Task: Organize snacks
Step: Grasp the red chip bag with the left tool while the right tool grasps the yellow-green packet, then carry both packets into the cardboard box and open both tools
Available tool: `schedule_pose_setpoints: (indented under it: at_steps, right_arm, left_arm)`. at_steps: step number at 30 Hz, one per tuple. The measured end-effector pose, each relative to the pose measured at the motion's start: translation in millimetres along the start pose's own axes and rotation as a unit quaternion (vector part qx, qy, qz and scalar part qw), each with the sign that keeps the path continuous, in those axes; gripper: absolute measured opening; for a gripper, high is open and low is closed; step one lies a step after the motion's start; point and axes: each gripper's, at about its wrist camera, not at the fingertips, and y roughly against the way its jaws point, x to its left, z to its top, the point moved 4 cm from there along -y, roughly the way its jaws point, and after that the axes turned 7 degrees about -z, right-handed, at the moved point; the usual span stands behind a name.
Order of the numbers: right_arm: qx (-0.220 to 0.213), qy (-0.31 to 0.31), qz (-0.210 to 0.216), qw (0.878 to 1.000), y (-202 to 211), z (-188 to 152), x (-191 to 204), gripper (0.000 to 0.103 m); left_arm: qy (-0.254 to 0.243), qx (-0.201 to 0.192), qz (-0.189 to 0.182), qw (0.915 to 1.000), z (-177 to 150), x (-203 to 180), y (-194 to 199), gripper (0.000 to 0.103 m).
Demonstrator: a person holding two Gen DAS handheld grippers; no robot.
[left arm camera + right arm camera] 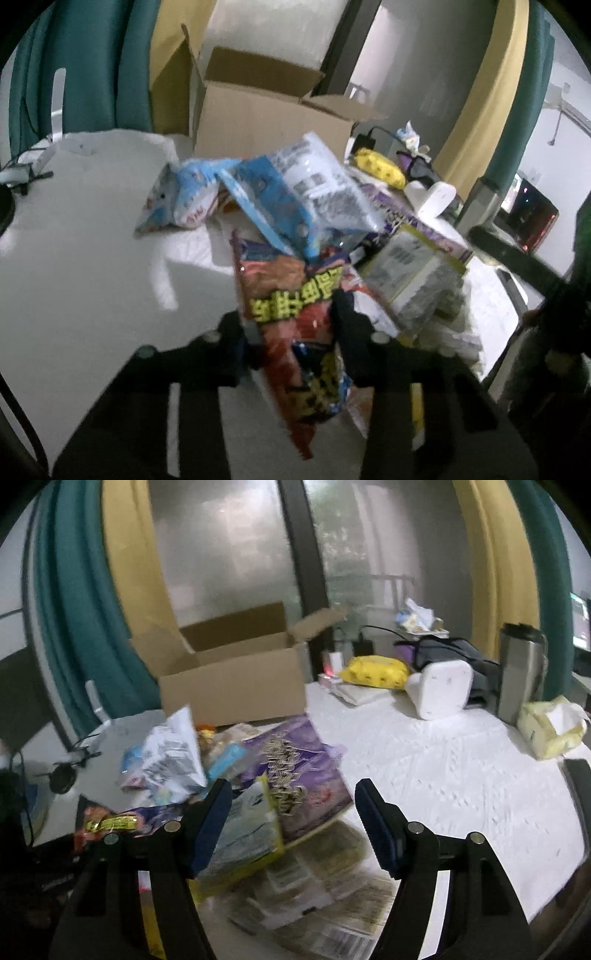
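Gripping a red snack bag (291, 306), the left gripper (295, 317) has both pads pressed on its crumpled middle, above the white table (92, 240). Right gripper (293, 823) jaws stand wide over the snack pile, nothing pinched; purple packet (295, 768) lies just ahead. Open cardboard box (236, 679) behind the pile.

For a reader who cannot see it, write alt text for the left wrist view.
The left gripper is closed on a red snack bag with yellow lettering. Beyond it, more snack packets, among them a blue and white bag, lie piled on a white table. An open cardboard box stands behind them.
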Motion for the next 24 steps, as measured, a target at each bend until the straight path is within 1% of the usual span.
schedule_pose_setpoints:
  at_steps: [1,3,6,8,9,10,12,14,15,18,24]
  right_arm:
    - [0.005,0.009,0.010,1.000,-2.1,-1.6,5.5,0.073]
    - [0.029,0.026,0.027,0.999,-12.3,-10.9,18.2,0.073]
    - [0.074,0.019,0.053,0.996,-33.2,-23.9,27.7,0.073]
    - [0.088,0.023,0.060,0.994,-41.9,-28.4,33.3,0.073]
    - [0.091,0.025,0.067,0.993,-44.7,-28.9,36.1,0.071]
    - [0.091,0.028,0.073,0.993,-45.5,-28.7,38.7,0.067]
    - [0.090,0.039,0.072,0.993,-47.5,-26.5,42.5,0.022]
    - [0.083,0.045,0.082,0.992,-43.4,-24.0,46.0,0.015]
    - [0.075,0.053,0.085,0.992,-39.4,-21.7,49.3,0.013]
    - [0.053,0.066,0.094,0.992,-26.4,-11.8,53.7,0.012]
    - [-0.003,0.064,0.104,0.993,-6.7,28.9,49.5,0.012]
  left_arm:
    - [-0.004,-0.004,0.002,1.0000,0.5,-0.5,2.5,0.037]
    - [-0.009,-0.011,0.003,0.9999,1.3,-0.1,6.8,0.036]
    - [-0.008,-0.015,0.002,0.9999,2.0,0.4,8.0,0.033]
    - [-0.006,-0.015,-0.004,0.9999,2.9,0.5,8.3,0.032]
    - [-0.005,-0.016,-0.008,0.9998,3.6,0.9,9.1,0.031]
    - [-0.004,-0.017,-0.010,0.9998,4.5,1.0,11.4,0.030]
    - [-0.009,-0.024,-0.014,0.9996,8.6,-2.3,16.0,0.029]
    - [-0.018,-0.038,-0.015,0.9990,16.4,-7.4,22.2,0.028]
    - [-0.021,-0.046,-0.015,0.9986,20.1,-9.2,25.9,0.027]
    - [-0.030,-0.064,-0.013,0.9974,33.1,-14.3,35.4,0.026]
    - [-0.048,-0.097,0.005,0.9941,62.4,-16.1,49.1,0.026]
